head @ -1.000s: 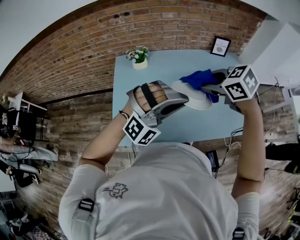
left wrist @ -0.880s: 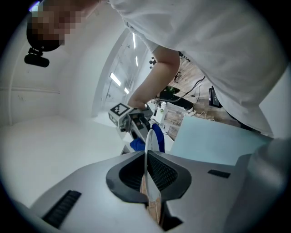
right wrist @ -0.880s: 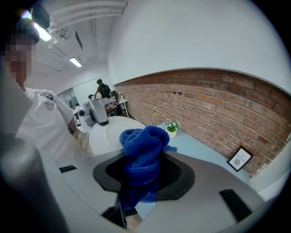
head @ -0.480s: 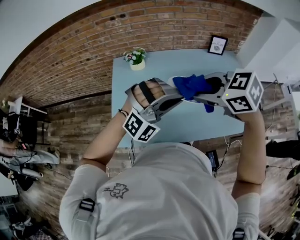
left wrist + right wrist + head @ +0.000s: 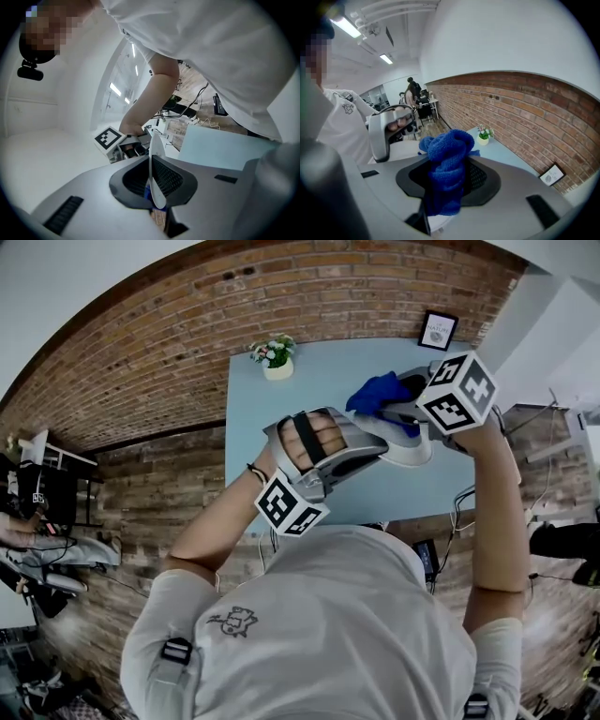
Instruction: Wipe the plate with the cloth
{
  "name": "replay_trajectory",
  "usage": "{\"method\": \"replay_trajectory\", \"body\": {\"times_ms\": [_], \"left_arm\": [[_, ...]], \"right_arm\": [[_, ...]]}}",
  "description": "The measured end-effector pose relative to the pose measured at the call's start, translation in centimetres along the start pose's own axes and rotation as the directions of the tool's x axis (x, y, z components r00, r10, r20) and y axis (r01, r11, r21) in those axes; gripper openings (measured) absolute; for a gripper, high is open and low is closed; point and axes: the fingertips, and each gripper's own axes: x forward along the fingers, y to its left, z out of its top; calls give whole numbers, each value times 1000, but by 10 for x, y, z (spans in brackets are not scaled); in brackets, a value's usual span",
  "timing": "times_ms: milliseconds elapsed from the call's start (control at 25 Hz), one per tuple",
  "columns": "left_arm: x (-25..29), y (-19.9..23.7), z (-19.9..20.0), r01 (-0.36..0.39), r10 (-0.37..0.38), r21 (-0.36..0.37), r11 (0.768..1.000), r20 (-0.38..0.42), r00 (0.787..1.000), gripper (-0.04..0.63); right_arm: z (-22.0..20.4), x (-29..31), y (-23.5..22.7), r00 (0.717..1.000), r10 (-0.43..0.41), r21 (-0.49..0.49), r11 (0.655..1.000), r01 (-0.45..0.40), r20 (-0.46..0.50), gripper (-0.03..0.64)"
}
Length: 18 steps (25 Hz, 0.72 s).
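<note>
Head view — the plate (image 5: 412, 452) was clamped by the left gripper (image 5: 368, 441), steadied for the cloth (image 5: 371, 391) pinched in the right gripper (image 5: 397, 409).

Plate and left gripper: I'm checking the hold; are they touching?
Touching. The left gripper view shows the plate edge-on, pinched between the pads of the left gripper.

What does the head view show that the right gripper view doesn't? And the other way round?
Only the head view shows the checkered cubes on the claws. Only the right gripper view shows the ceiling lights and the people far back in the room. Both show the blue cloth squeezed in the right claw, the left claw, the plant, the framed picture, the table and the brick wall.
</note>
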Motion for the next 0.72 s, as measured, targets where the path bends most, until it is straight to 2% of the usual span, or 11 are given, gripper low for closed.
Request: {"method": "replay_trajectory", "body": {"times_ms": [120,320,520,720], "left_arm": [[-1,1,-11,-6,5,-16,1000,-32,999,21],[-3,-2,-33,-8,5,-37,999,-78,997,21],[1,-2,-52,-13,6,-70,997,-112,994,20],[14,-7,-37,10,-15,-68,998,-68,998,20]], "right_arm": [[-23,-5,-19,1000,-21,56,998,21,-12,137],[-46,-25,-24,998,-44,122,992,39,34,137],[-38,-43,6,997,-16,76,997,10,75,137],[-19,-42,34,992,58,17,998,-60,113,137]]}}
